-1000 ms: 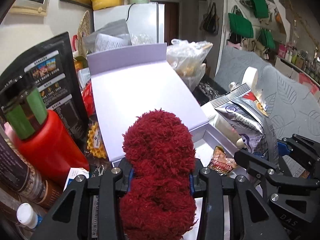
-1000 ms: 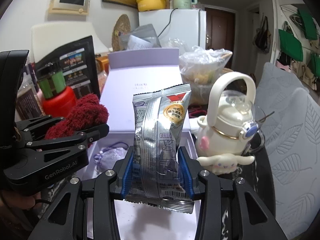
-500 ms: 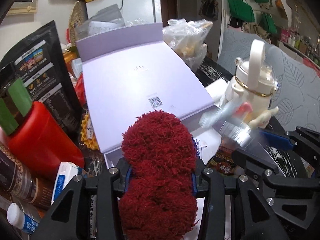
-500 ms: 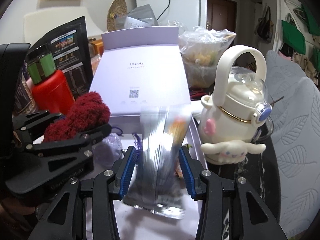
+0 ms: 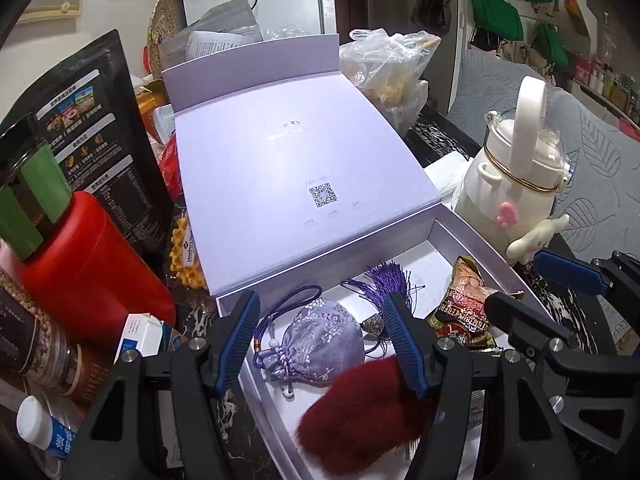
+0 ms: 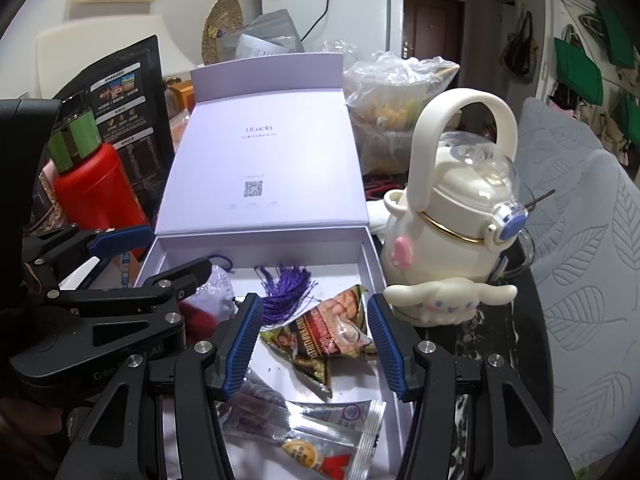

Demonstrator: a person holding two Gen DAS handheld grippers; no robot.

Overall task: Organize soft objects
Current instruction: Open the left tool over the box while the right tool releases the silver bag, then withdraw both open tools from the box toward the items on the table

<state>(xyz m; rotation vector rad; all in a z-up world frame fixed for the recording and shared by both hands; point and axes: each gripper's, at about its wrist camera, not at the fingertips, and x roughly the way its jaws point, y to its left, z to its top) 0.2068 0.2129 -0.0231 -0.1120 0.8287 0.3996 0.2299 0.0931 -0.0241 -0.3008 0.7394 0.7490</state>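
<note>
My left claw (image 5: 320, 344) is opening over the lavender box (image 5: 472, 240), its blue pads standing apart and pressing on nothing. The red fluffy thing (image 5: 360, 412) is blurred just below it, inside the box by the near wall, partly between the pads but free of them. Beside it, the lilac drawstring pouch (image 5: 320, 344) is lying on the box floor, with a purple tassel (image 5: 390, 280) behind it.

My right claw (image 6: 312, 344) is opening too, gripping nothing. The silver snack packet (image 6: 312, 436) is lying flat in the box beneath it, slightly blurred, clear of both pads. Farther in, a red and green snack bag (image 6: 332, 336) is resting on the box floor. The box lid is standing open behind. A cream kettle-shaped bottle (image 6: 452, 216) is sitting on the surface just beside the box.
</note>
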